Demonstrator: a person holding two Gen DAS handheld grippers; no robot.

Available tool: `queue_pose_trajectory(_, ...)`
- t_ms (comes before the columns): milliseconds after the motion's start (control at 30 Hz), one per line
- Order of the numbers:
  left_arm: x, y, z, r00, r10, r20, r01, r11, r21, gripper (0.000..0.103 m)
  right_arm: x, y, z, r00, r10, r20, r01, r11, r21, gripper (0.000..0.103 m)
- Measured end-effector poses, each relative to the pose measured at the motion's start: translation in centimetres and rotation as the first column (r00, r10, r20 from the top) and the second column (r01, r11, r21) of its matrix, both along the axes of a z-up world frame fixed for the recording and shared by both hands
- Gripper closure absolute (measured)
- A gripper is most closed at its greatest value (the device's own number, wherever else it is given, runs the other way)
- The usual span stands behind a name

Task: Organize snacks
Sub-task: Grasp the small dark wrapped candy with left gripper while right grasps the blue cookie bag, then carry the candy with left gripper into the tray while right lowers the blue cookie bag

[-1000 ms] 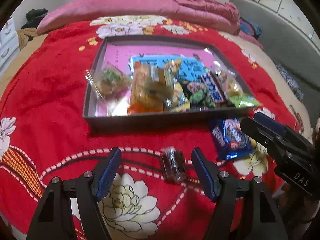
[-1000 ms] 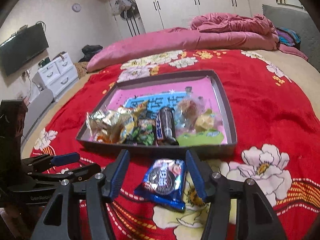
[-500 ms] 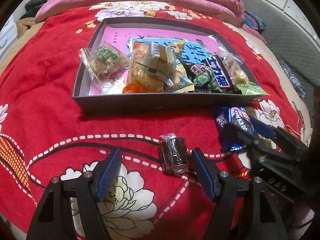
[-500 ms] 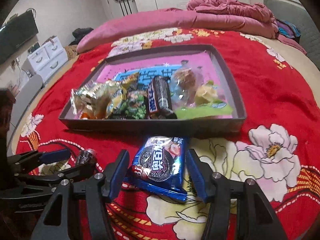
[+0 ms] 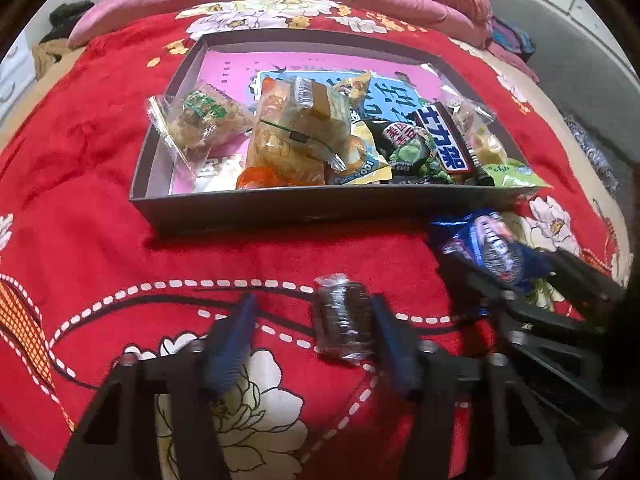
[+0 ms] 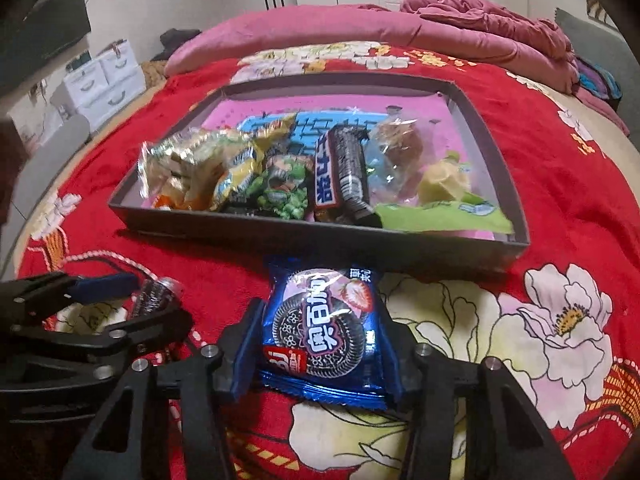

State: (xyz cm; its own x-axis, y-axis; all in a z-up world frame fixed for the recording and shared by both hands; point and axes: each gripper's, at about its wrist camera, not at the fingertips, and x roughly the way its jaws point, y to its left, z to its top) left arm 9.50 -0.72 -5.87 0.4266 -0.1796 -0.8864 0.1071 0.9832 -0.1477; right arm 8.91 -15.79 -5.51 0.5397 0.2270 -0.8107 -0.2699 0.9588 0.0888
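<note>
Two handheld grippers reach forward, low over a red floral blanket on a bed, both aimed at a shallow dark tray of snacks.

The right gripper sits just above the blanket in front of the tray's near wall. Its blue-padded fingers press against both long edges of a blue sandwich-cookie packet, which lies flat on the blanket between them, just outside the tray.

The left gripper is level with it, to its left, and blurred. Its fingers are spread apart. A small dark cookie roll in clear wrap lies on the blanket between them, touching or nearly touching the right-hand pad, with a wide gap to the left-hand pad. From the right wrist view the same roll shows between that gripper's two fingers.

Inside the tray, wrapped snacks crowd the near half: a clear bag of pale biscuits, an orange-tinted pastry pack, a green pea snack bag and a dark chocolate bar. A pink quilt lies rumpled beyond.
</note>
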Motion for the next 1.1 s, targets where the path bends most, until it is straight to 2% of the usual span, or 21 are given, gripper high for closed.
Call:
queue_pose_trajectory(67,-0.1,-0.2,0.2,1.000,-0.014,0.005,0.014,1.000,-0.013,0.066,-0.4,-0.1,0.7,1.000,0.014,0.014,-0.014,0.999,0.030,0.052)
queue_pose_trajectory(133,-0.2,-0.3,0.5,0.999,-0.028,0.016,0.029,0.999,-0.023,0.075,-0.9,-0.1,1.6,0.999,0.030,0.039,-0.033,0.998,0.057,0.052)
queue_pose_trajectory(267,-0.5,0.0,1.2,0.999,-0.035,0.038,0.038,0.997,-0.067,0.076,-1.8,0.0,3.2,0.993,0.060,0.100,-0.069,0.993,0.095,0.052)
queue_pose_trajectory(400,-1.1,0.2,2.8,0.994,-0.036,0.104,0.045,0.995,-0.087,0.076,-2.0,0.0,4.1,0.989,0.057,0.134,-0.072,0.992,0.108,0.052)
queue_pose_trajectory(533,-1.7,0.5,4.3,0.984,-0.024,0.178,0.041,0.995,-0.095,0.076,-1.8,-0.6,4.4,0.988,0.033,0.148,-0.052,0.991,0.127,0.052)
queue_pose_trajectory(700,-1.7,1.2,5.3,0.972,0.022,0.233,-0.002,0.996,-0.087,0.076,-1.5,-1.6,5.2,0.984,-0.009,0.178,-0.018,0.989,0.149,0.052)
queue_pose_trajectory(1100,0.5,3.1,5.2,0.965,0.123,0.233,-0.099,0.989,-0.111,0.076,0.3,-3.6,5.6,0.974,-0.098,0.202,0.059,0.980,0.192,0.052)
